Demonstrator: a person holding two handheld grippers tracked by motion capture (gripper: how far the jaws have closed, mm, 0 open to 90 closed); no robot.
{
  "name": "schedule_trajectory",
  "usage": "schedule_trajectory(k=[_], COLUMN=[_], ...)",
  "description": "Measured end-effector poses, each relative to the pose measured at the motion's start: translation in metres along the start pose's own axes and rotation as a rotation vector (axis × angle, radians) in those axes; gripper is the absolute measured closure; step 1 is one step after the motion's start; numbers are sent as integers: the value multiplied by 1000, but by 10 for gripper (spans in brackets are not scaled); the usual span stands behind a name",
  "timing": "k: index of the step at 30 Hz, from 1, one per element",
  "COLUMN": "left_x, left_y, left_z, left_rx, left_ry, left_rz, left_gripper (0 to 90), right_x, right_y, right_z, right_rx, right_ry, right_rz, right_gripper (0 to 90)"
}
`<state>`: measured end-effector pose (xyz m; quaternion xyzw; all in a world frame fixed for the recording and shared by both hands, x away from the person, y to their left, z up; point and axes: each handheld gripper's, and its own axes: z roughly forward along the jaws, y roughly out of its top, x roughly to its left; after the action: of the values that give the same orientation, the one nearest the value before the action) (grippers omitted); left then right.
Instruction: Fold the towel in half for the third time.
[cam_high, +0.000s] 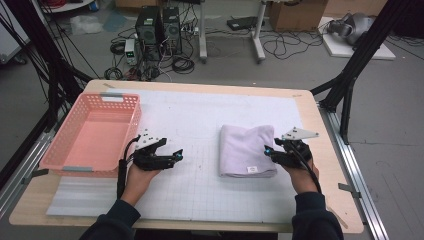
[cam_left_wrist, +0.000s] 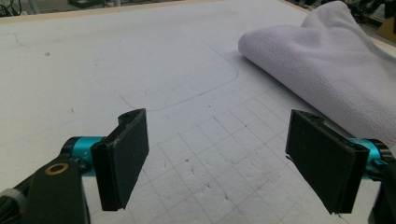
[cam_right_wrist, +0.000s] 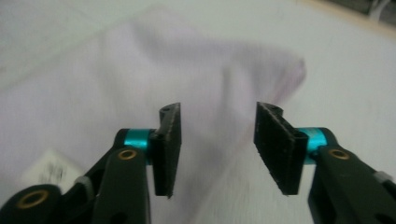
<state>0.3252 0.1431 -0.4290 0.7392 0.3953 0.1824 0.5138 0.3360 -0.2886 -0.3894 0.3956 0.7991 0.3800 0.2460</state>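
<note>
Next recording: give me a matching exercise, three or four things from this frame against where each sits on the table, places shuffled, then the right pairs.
Things:
1. pink basket
2. folded towel
3. left hand-held gripper
4. right hand-held gripper

Places:
A. at the towel's right edge, jaws apart
B. left end of the table
C. right of the table's middle, white label at its near edge
D. over the white mat between basket and towel, jaws apart and empty

Pairs: 1-B, 2-C, 3-D, 4-A

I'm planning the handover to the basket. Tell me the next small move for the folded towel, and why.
Probably bring the right gripper back down and close on the folded towel: its jaws stand open with nothing clamped, the towel lies flat on the mat, and the pink basket sits across the table beside the open left gripper.
</note>
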Motion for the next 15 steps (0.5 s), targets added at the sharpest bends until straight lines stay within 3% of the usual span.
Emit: schedule_trajectory(k=[2, 3, 5, 8, 11, 15], left_x=[1, 1, 1, 3, 4, 8], left_y=[0, 0, 0, 0, -1, -1], left_z=[-1, -1, -1, -3, -5, -7], left_rx=[3, 2, 3, 4, 4, 4], left_ry=[1, 2, 5, 11, 21, 26], left_rz=[2, 5, 3, 9, 9, 3], left_gripper=[218, 218, 219, 219, 219, 219], right_x=[0, 0, 0, -1, -1, 1], right_y=[14, 14, 34, 45, 58, 63], right_z=[11, 11, 31, 46, 76, 96], right_rx=[-24, -24, -18, -9, 58, 111], right_ry=[10, 10, 37, 60, 111, 128], right_rz=[-18, -18, -43, -47, -69, -96], right_gripper=[468, 468, 464, 470, 510, 510])
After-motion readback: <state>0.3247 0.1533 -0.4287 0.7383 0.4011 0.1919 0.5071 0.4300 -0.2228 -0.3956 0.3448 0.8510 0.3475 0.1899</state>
